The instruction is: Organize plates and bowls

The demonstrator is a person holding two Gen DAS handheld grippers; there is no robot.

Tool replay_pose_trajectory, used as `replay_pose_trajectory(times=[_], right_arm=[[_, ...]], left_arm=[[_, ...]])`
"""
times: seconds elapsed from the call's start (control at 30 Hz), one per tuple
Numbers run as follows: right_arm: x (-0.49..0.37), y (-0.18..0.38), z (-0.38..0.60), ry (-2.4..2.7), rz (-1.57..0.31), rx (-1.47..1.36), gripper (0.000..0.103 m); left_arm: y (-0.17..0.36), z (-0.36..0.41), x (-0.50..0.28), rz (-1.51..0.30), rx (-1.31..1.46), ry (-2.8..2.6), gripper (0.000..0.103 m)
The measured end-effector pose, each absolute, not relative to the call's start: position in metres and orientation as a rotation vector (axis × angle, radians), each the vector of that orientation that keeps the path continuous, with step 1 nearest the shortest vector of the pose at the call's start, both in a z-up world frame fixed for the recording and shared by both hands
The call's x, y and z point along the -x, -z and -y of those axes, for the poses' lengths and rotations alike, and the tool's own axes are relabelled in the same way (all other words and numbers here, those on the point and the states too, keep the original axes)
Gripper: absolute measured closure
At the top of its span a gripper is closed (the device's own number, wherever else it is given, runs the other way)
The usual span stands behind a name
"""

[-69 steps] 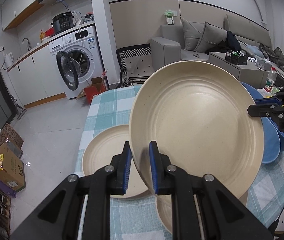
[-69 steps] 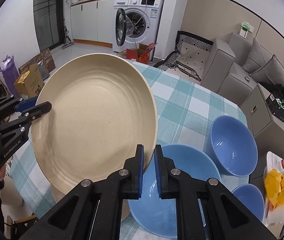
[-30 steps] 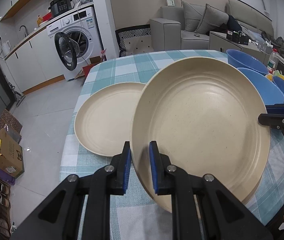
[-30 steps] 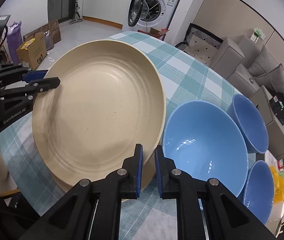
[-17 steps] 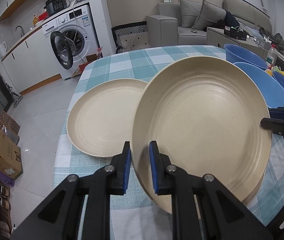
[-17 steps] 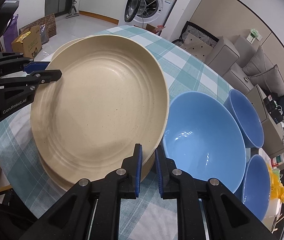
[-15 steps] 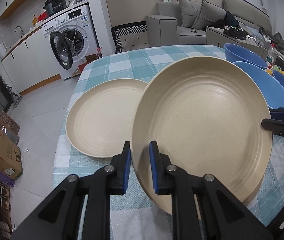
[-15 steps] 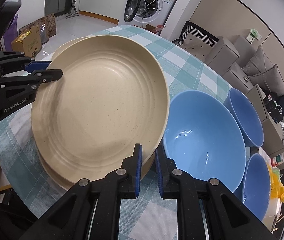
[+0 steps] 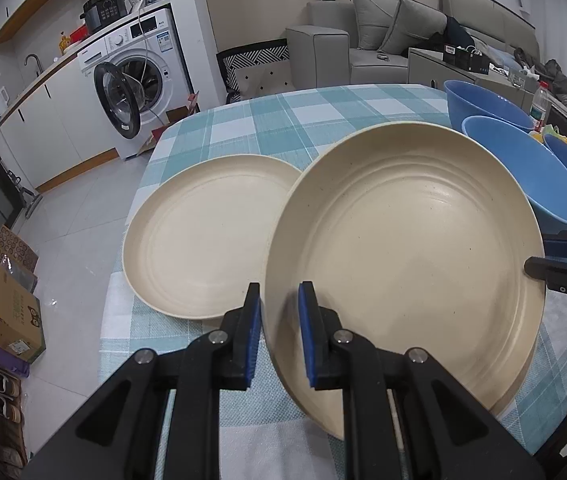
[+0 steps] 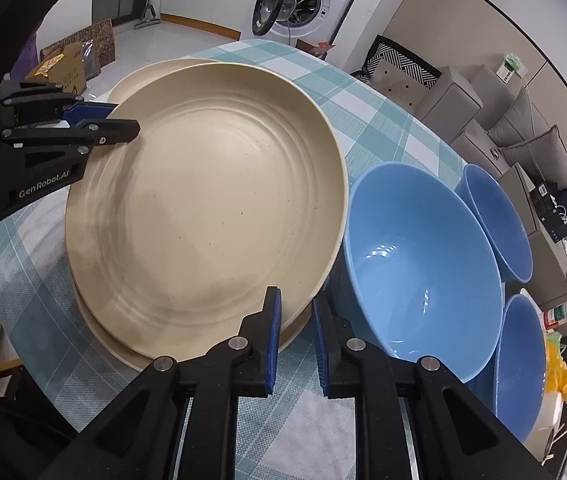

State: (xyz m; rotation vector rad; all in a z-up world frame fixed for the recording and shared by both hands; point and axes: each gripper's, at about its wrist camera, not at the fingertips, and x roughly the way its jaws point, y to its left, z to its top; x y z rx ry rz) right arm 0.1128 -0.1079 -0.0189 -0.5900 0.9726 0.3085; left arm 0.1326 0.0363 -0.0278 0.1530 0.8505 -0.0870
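A large beige plate (image 9: 403, 256) is held by both grippers, resting on or just above another beige plate (image 10: 123, 354) underneath. My left gripper (image 9: 279, 324) is shut on its near rim. My right gripper (image 10: 295, 332) is shut on the opposite rim (image 10: 307, 304). A second beige plate (image 9: 203, 236) lies flat to the left; in the right wrist view (image 10: 151, 68) it peeks out behind the held one. Three blue bowls (image 10: 419, 268) stand to the right of the plates.
The table has a teal checked cloth (image 9: 303, 116). A yellow bag (image 10: 559, 368) and a bottle (image 9: 539, 100) sit beyond the bowls. The table edge (image 9: 139, 176) drops to the floor at left, with a cardboard box (image 9: 7, 316) and a washing machine (image 9: 135, 80) beyond.
Both grippers have lowered the held plate from tilted upright to nearly flat, down onto the plate beneath it. Both stay shut on its rim.
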Motion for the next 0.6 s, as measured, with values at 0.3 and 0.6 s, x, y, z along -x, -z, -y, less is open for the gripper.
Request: replay_pose_trajectory(times=[0.3, 0.6], right_arm=[[-0.119, 0.032, 0.109, -0.301, -1.003, 0.603, 0.088], [-0.127, 0.036, 0.111, -0.316, -1.035, 0.585, 0.086]], left_arm=[[0.036, -0.029, -0.137, -0.866, -0.169, 0.097, 0.087], [0.041, -0.028, -0.141, -0.881, -0.182, 0.103, 0.087]])
